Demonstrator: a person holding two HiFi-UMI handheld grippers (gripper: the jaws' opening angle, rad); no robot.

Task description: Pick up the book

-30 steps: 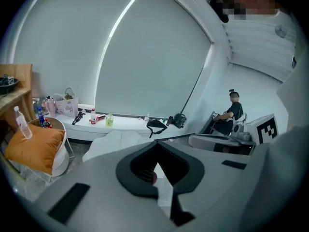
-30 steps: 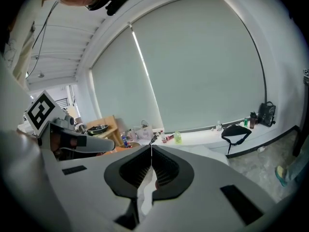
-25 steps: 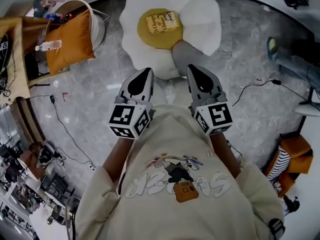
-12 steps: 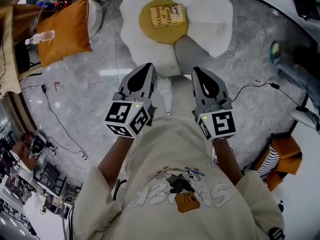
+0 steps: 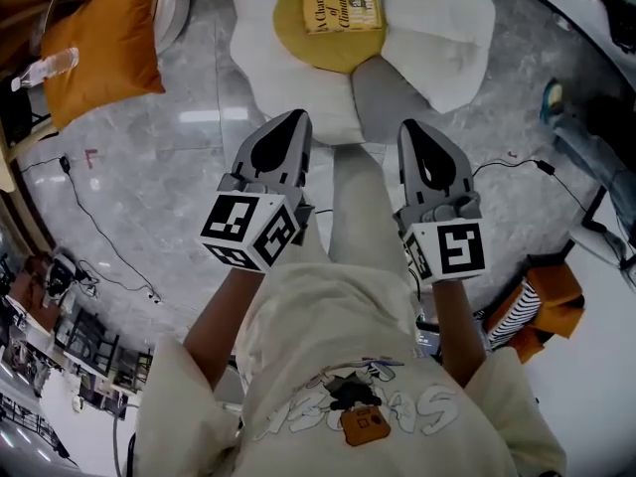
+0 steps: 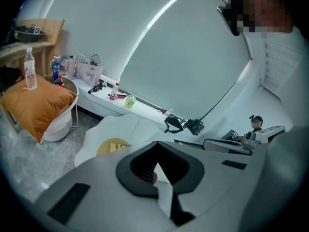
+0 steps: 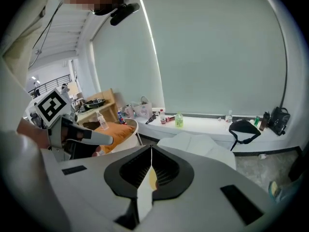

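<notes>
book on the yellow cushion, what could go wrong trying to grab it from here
1. The left gripper and right gripper are both shut and well short of the book. If they arrive shut, they would likely just shove it.
2. The book lies flat on the soft yellow cushion, so a gripper may catch only the cover or pinch fabric along with it.
</notes>
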